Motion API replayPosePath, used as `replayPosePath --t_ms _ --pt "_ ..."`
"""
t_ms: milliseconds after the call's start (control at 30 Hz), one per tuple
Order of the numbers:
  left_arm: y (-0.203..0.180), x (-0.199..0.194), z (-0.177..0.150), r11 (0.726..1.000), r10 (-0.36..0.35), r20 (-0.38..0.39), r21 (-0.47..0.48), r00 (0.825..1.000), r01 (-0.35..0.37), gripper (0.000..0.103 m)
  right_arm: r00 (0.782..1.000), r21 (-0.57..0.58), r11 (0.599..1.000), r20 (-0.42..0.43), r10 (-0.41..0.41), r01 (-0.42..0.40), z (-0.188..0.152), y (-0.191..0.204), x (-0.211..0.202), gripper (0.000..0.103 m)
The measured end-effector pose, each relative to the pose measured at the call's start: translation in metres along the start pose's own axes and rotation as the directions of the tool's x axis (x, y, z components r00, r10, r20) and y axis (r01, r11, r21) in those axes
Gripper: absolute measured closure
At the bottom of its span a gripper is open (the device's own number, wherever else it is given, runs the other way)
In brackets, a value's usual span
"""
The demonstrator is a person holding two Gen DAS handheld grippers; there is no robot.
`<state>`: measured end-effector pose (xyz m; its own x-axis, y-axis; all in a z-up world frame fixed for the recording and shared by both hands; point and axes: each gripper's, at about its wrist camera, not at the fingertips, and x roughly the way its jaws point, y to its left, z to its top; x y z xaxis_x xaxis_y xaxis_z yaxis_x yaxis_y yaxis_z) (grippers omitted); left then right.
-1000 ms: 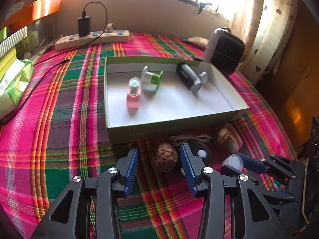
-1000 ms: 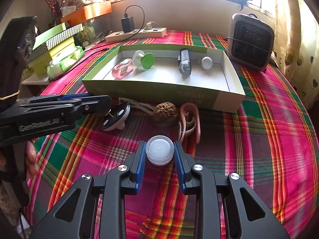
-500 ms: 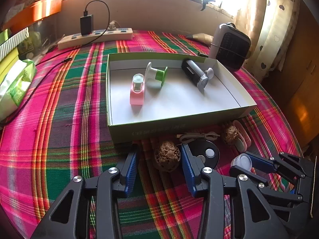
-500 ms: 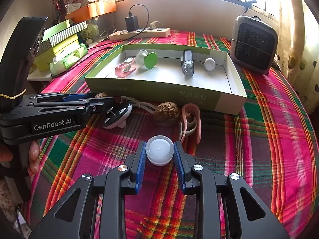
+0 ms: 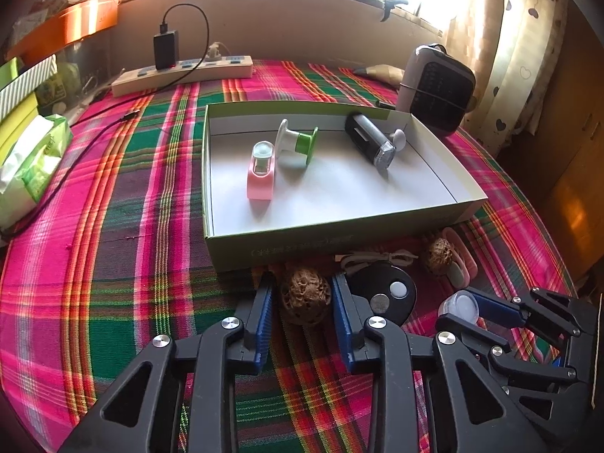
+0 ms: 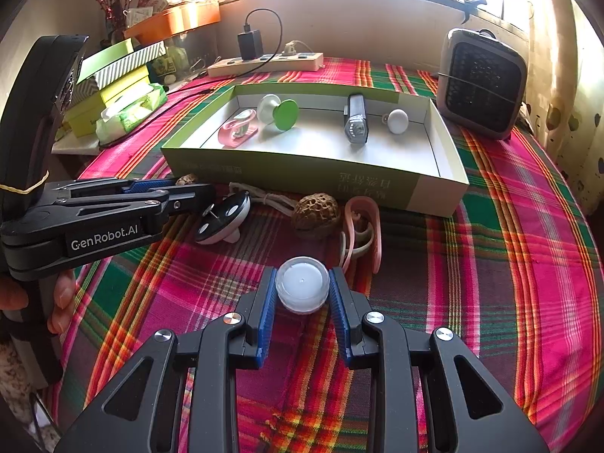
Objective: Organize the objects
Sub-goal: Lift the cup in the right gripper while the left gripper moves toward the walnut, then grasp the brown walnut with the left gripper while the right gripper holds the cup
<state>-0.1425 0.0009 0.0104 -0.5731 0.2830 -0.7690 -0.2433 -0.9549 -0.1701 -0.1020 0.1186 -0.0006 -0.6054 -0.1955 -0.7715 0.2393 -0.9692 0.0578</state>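
Observation:
My left gripper [image 5: 302,302] is open, its fingers on either side of a brown walnut [image 5: 305,296] on the plaid cloth, just in front of the green box [image 5: 302,251]. My right gripper [image 6: 302,290] is shut on a small white round jar [image 6: 302,288]; it also shows in the left wrist view [image 5: 462,307]. The box [image 6: 302,173] holds a pink clip [image 5: 260,171], a white-and-green spool [image 5: 296,143], a black-and-silver cylinder [image 5: 370,143] and a white knob [image 6: 397,120]. A second walnut [image 6: 315,211], a black round disc [image 6: 222,219] and a pink holder [image 6: 362,226] lie in front of the box.
A grey heater [image 6: 483,83] stands at the back right. A power strip [image 5: 181,73] with a charger lies at the back. Stacked boxes [image 6: 113,71] and a tissue pack [image 5: 30,166] are at the left. A white cord [image 5: 373,256] lies by the disc.
My left gripper has moved forward so the walnut now sits between its open fingers. My right gripper has kept hold of the white jar and barely moved.

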Motion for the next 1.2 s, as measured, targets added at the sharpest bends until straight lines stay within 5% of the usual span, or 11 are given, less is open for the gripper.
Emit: replayPosePath --t_ms 1200 --pt "-0.007 -0.028 0.006 0.999 0.005 0.077 0.032 0.997 -0.008 0.076 0.997 0.000 1.000 0.074 0.010 -0.010 0.011 0.000 -0.022 0.074"
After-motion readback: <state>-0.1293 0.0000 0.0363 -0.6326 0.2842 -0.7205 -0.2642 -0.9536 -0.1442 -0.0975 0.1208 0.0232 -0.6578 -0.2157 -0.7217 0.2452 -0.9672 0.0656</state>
